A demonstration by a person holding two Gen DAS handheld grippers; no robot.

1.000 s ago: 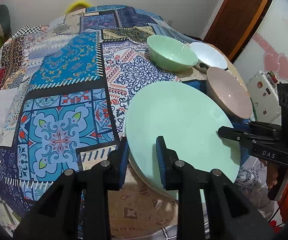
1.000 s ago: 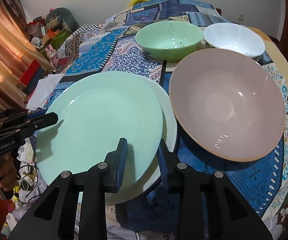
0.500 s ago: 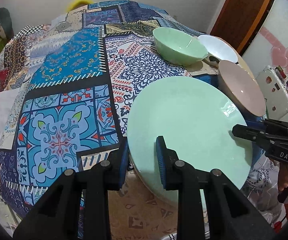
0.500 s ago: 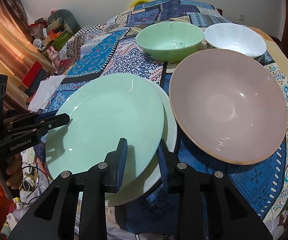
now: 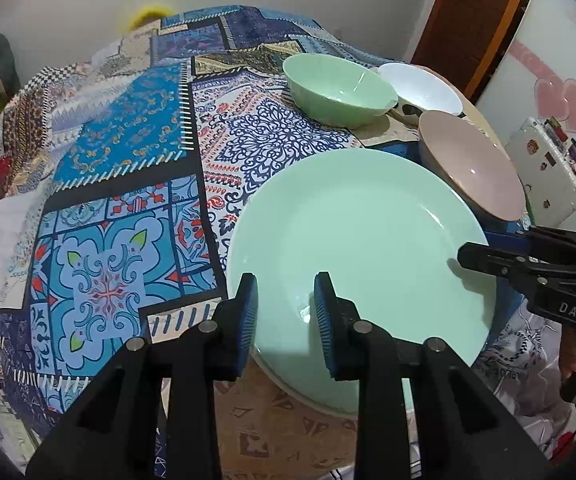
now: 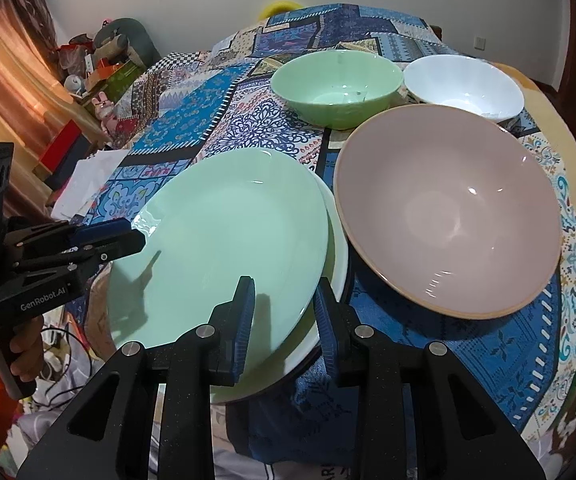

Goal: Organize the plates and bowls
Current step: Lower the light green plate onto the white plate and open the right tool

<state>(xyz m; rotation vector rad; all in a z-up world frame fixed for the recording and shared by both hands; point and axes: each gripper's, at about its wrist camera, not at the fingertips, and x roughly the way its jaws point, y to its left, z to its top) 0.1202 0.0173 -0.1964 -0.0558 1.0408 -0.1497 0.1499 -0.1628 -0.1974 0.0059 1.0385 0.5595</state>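
**A:** Two plates are stacked at the near edge of the patchwork-covered table (image 5: 127, 152). A round mint-green ceramic plate (image 5: 368, 248) lies on a white plate (image 6: 340, 248), shifted a little to the left of it.

**B:** And the left gripper (image 5: 285, 312)?

**A:** It's at the green plate's left rim with its jaws narrowly apart. They've just been opening, and the rim sits in the gap with the pads clear of it.

**B:** Right gripper (image 6: 283, 312)?

**A:** Its gap is narrow too, with both plate rims showing between the fingers — I can't tell whether the pads bite.

**B:** Bowls?

**A:** A wide pink ceramic bowl (image 6: 448, 216) stands just to the right of the plates. Behind it are a pale green bowl (image 6: 336, 88) and a white bowl (image 6: 464, 84), side by side — all upright.
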